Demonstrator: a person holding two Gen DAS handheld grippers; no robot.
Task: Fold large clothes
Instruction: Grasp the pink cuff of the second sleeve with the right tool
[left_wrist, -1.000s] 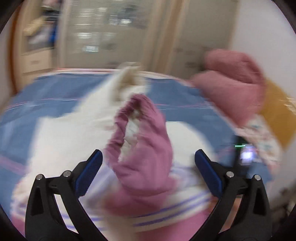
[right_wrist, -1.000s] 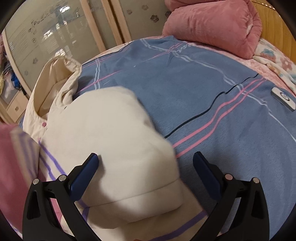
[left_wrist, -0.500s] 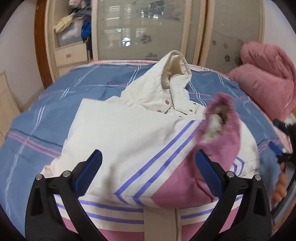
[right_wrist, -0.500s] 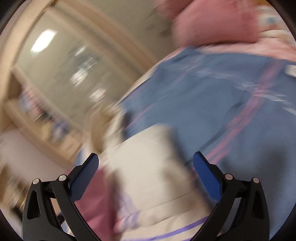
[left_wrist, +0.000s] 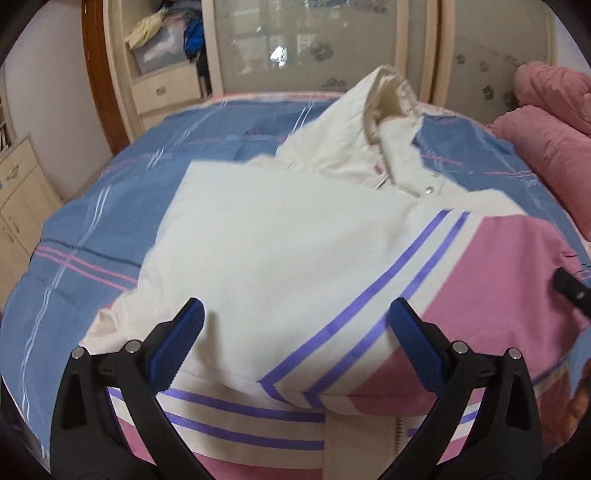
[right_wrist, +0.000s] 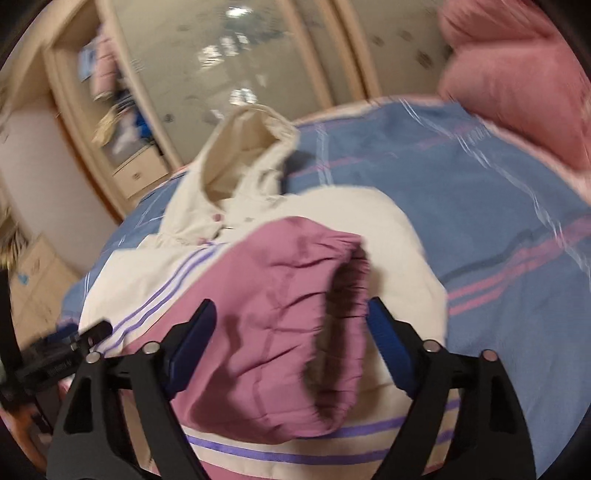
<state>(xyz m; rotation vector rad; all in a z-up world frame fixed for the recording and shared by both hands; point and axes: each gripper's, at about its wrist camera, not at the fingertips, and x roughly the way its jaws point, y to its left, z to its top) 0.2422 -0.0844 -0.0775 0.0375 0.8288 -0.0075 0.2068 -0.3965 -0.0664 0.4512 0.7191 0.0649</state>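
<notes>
A cream and pink hooded jacket (left_wrist: 280, 236) with purple stripes lies spread across the blue plaid bedspread (left_wrist: 110, 206), its hood (left_wrist: 373, 110) pointing toward the wardrobe (left_wrist: 303, 48). One sleeve is folded across the chest. The left gripper (left_wrist: 295, 332) hovers just above the jacket's lower front, its blue-padded jaws spread wide with nothing between them. In the right wrist view, the right gripper (right_wrist: 291, 336) has its jaws apart as well, and the pink elastic cuff (right_wrist: 314, 314) of the folded sleeve sits bunched between them; whether the pads (right_wrist: 388, 339) touch the fabric cannot be told. A pink quilt (right_wrist: 517, 81) is heaped at the bed's far right.
</notes>
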